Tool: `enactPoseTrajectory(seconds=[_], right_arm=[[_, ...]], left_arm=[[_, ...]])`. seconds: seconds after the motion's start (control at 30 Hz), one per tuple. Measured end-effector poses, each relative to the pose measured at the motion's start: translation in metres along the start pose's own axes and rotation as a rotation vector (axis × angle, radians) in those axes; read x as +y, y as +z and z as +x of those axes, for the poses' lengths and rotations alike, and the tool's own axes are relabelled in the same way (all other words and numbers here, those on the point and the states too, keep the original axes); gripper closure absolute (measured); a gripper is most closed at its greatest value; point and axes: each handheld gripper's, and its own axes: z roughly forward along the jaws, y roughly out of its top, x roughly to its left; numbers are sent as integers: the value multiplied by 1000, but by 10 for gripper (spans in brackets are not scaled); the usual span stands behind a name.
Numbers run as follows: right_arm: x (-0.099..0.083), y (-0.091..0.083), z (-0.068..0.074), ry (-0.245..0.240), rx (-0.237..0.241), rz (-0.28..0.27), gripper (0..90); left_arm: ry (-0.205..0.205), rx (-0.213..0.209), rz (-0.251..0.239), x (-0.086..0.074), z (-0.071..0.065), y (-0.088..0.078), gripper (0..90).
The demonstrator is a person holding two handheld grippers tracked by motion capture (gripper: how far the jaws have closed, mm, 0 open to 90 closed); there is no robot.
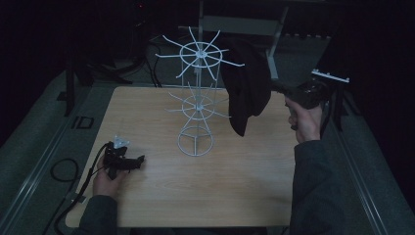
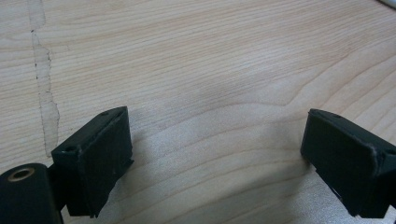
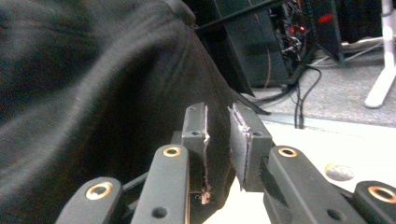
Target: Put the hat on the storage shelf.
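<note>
1. High view: a white wire rack (image 1: 196, 105) is seen mid-table (image 1: 147, 196); a dark cloth (image 1: 247, 88) is draped from its right spokes. The left gripper (image 1: 128, 162) is held low, front-left — the right gripper (image 1: 279, 89) is raised at the cloth.
2. Left gripper view: jaws are spread wide over bare wood (image 2: 210, 70).
3. Right gripper view: jaws are nearly closed, a narrow gap left — the cloth (image 3: 84, 102) lies just beside them.

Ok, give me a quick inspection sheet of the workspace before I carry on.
Surface: wooden table, bare around the stand.
Job's things: white wire rack upright mid-table; dark garment hanging from its upper arms.
Clutter: nothing seen.
Grippers: left gripper open, low over bare wood; right gripper beside the garment, jaws nearly closed, grip on cloth unclear.
Cables: black cable trails off the table's left edge.
Surroundings: dark room, grey floor, equipment behind.
</note>
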Motion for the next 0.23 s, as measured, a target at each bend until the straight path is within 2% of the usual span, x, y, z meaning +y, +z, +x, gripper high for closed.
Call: enactPoseTrajectory(seconds=[0.23], right_arm=[[-5,4,1,-24,-41,40,778]], left_arm=[[0,0,0,0,0,0,96]])
